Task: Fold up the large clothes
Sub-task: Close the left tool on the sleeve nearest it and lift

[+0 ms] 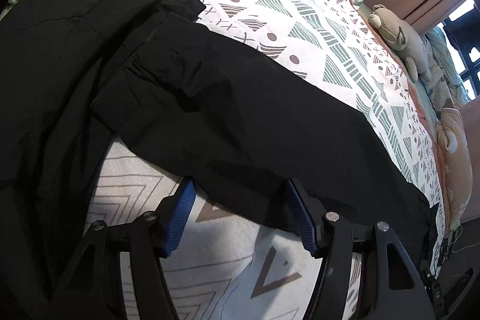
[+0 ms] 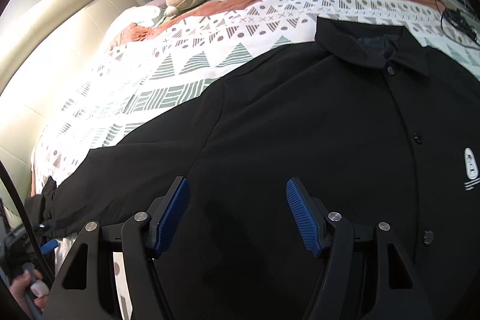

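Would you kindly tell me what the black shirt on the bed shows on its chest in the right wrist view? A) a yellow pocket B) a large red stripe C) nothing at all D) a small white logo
D: the black shirt carries a small white logo beside its button placket, near the right edge of the right wrist view.
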The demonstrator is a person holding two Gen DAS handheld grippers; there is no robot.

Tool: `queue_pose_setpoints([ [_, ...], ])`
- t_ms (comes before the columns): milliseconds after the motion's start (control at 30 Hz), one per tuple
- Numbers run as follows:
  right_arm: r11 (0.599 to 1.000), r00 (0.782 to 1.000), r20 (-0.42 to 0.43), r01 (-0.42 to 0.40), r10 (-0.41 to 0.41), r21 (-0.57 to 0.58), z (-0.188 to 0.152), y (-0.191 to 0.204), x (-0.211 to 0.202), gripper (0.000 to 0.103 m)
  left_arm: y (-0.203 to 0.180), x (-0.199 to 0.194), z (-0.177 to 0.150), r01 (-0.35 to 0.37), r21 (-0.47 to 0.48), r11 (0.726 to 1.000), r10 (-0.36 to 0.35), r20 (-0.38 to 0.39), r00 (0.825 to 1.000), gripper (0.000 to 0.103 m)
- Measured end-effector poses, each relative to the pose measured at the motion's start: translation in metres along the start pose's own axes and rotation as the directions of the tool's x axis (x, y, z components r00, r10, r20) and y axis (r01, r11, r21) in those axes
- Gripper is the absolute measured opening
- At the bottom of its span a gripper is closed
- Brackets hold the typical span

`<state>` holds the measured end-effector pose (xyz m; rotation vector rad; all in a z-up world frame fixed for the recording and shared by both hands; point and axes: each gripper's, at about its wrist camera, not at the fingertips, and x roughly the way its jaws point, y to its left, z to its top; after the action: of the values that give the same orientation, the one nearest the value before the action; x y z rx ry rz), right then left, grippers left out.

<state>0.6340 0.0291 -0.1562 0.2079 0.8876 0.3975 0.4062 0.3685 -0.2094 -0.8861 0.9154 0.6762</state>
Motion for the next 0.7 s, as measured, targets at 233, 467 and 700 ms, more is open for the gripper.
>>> queue_pose_setpoints([
  [233,1.000,1.000,0.016,-0.022,0.021,0.021,0.010,-0.008,0.015,0.066,-0.018,-0.017,0.011,-0.004,0.063,0.998,-0.002,0.089,0.996,0.009],
  [467,0.994,0.994,-0.065,0.085,-0.090,-0.071,0.000,0.009,0.043,0.066,-0.057,-0.076,0.022,0.081,0.190,0.978,-0.118,0.192,0.974,0.006],
  [700,0.954,0.973,-0.094,0.184,-0.211,-0.238,-0.013,0.039,0.063,0.070,-0.124,-0.140,0.021,0.185,0.337,0.923,-0.271,0.230,0.935,0.006],
])
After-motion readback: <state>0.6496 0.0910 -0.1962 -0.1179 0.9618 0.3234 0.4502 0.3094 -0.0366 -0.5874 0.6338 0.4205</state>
